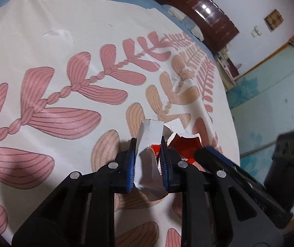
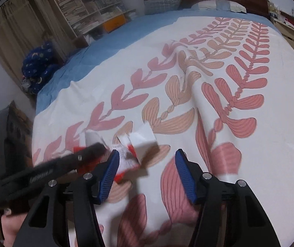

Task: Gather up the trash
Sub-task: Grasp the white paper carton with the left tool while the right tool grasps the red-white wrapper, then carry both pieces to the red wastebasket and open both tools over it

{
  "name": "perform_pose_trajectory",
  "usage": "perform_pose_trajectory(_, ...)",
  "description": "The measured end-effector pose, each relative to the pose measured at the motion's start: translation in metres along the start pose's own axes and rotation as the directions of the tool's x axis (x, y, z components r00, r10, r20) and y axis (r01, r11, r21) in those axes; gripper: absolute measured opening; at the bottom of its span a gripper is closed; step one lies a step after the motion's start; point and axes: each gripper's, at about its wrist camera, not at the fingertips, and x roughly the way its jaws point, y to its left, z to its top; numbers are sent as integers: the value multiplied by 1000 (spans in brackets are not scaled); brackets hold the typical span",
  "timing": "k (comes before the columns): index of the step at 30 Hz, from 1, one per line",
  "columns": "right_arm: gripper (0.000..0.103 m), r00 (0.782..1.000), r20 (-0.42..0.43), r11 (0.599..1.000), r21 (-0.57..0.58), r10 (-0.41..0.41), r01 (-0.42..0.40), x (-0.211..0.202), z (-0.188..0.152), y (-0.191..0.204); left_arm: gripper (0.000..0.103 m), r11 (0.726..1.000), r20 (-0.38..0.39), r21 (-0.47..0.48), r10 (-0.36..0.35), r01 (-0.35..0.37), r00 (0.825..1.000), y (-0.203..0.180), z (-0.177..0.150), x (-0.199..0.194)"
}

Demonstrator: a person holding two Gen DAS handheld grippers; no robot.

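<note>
Left tongs (image 1: 148,144) clamped on torn white-and-red paper carton (image 1: 150,135), just above cream bedspread with pink and tan leaf print (image 1: 64,61). Right tongs (image 2: 147,156) wide open, empty, just right of carton.

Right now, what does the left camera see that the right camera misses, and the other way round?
Only the left view shows the left gripper shut on the torn carton, plus the black bin beside the bed. Only the right view shows the open, empty right gripper, a bookshelf and a blue bundle. Both show the carton, the leaf-patterned bedspread and the wooden headboard.
</note>
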Motion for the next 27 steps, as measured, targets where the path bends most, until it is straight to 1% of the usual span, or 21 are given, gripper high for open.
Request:
perform_pose_trajectory(2,52,1000,-23,1000,3,10,-10,13,6,2,21,1000,-7,10,3,-2,1000,-2,-3,2)
perform_pose_trajectory(3,49,999,-49,1000,-1,5,-5,22,8,3,21,1000,-11,10,2,-2,1000,-2,-4,2)
perform_pose_trajectory(4,38,998,-69,1000,-2,0,0,27,8,5,20,1000,-12,9,2,-2,1000,-2,-5,3)
perform_pose_trajectory(5,31,995,-100,1000,-1,-12,12,35,8,5,20,1000,-20,8,2,-2,1000,-2,-6,4)
perform_pose_trajectory(6,30,994,-105,1000,8,-14,15,38,6,4,19,1000,-28,7,4,-4,1000,-2,-7,5)
perform_pose_trajectory(7,22,995,-98,1000,17,-6,8,37,5,2,19,1000,-31,11,7,-7,999,-2,-7,5)
perform_pose_trajectory(8,13,995,-95,1000,26,-3,5,36,4,0,18,1000,-33,20,12,-11,999,-3,-8,5)
perform_pose_trajectory(11,13,998,-64,999,51,18,-15,24,-6,-7,18,998,-31,56,17,-15,999,-11,-10,2)
perform_pose_trajectory(14,13,999,-39,996,84,28,-25,4,-21,-17,18,992,-39,124,28,-23,999,-30,-22,0)
perform_pose_trajectory(17,13,999,-6,988,146,53,-52,-26,-38,-31,18,978,-33,207,33,-25,999,-53,-37,-6)
perform_pose_trajectory(18,13,998,12,985,160,58,-60,-41,-44,-35,18,973,-31,228,32,-24,999,-61,-43,-9)
perform_pose_trajectory(21,13,997,64,984,169,54,-64,-86,-66,-46,18,982,-47,186,-34,42,998,-75,-56,-22)
perform_pose_trajectory(24,13,992,108,979,188,62,-81,-136,-91,-61,18,969,-42,233,-72,80,996,-108,-80,-42)
perform_pose_trajectory(27,13,986,156,971,219,59,-93,-197,-112,-82,18,950,-37,295,-93,100,995,-153,-107,-59)
